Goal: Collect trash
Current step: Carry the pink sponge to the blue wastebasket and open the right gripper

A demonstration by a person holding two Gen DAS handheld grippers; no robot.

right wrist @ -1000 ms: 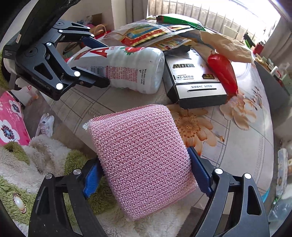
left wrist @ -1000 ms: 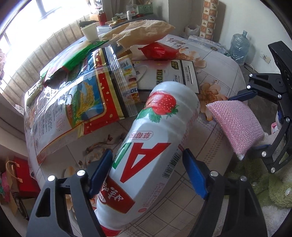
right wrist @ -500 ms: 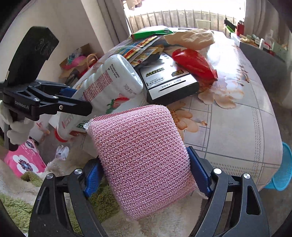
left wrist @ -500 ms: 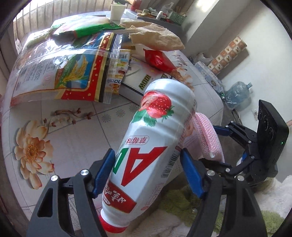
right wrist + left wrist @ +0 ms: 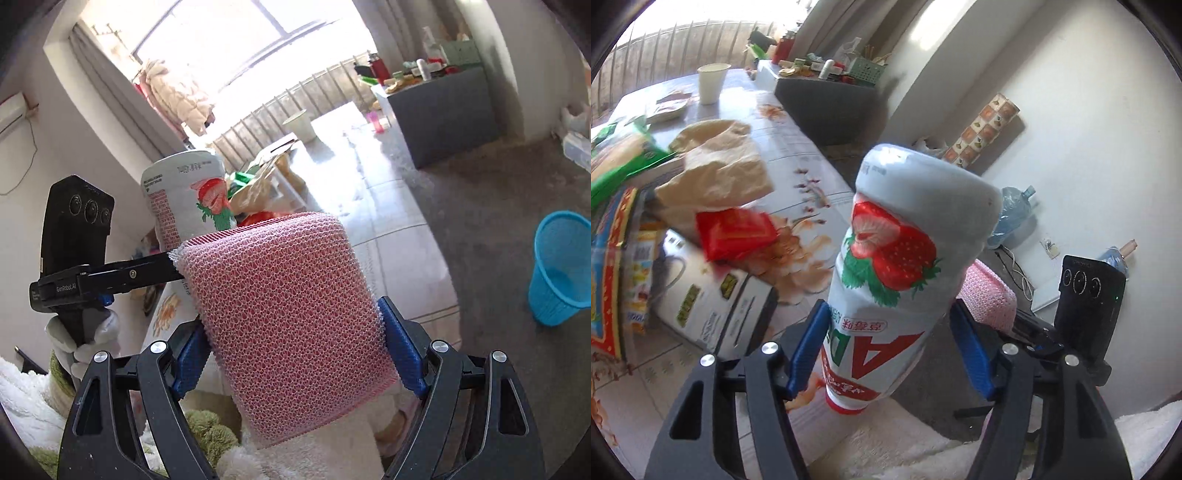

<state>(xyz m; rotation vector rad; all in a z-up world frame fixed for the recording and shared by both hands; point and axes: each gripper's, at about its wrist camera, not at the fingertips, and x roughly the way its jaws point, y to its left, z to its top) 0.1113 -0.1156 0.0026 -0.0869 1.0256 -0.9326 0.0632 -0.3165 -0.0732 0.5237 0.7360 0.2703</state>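
Observation:
My left gripper is shut on a white strawberry-print drink bottle, held cap-down and lifted off the table; the bottle also shows in the right wrist view. My right gripper is shut on a pink mesh scrubbing sponge, which also shows in the left wrist view, just right of the bottle. A blue mesh waste basket stands on the floor at the right. Both grippers are held side by side off the table's edge.
The flowered table carries a brown paper bag, a red packet, a flat box, printed bags and a paper cup. A grey cabinet stands behind. A water jug sits by the wall.
Both grippers have swung right and away from the table with the bottle and the sponge still held. The blue waste basket has come into the right wrist view.

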